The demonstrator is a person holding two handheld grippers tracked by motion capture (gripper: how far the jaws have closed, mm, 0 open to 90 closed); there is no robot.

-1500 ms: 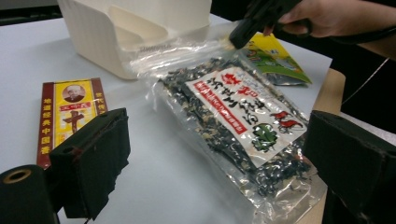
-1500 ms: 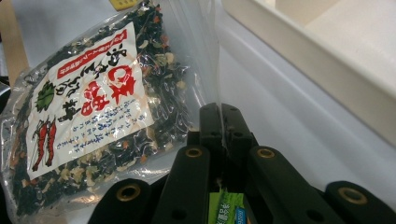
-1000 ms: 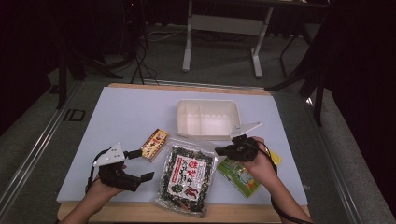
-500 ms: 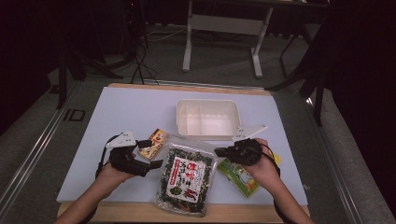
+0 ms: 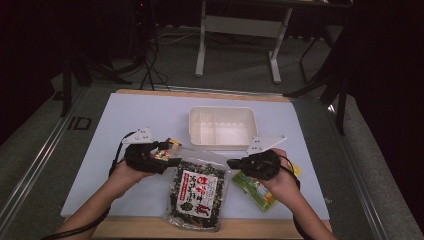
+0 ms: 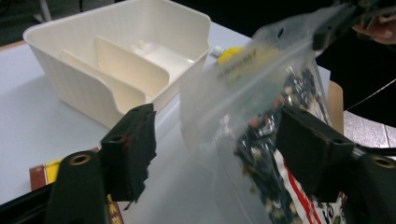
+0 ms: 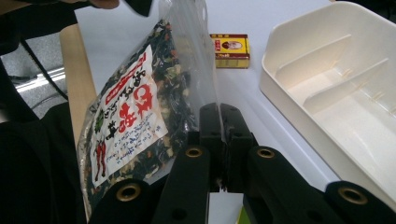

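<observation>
My right tool is clamped tight on the clear top edge of the transparent plastic bag of dark dried seaweed mix w/ red-and-white label; the jaws meet on the film in the right gripper view, and the bag's corner is lifted off the worktop there. The rest of the bag lies at the front edge of the pale lavender worktop, between my two hands in the high view.

My left tool has just been closing, but its jaws are at a medium gap, pads not pressing: the bag's clear upper edge sits between them, nearer the right-hand jaw; can't tell if it touches.

In the high view the left tool sits at the bag's upper left corner, w/ a small yellow-and-red carton just beside it. The cream plastic tray w/ inner dividers stands behind the bag, mid-worktop. A green snack packet lies under my right hand, right of the bag.
</observation>
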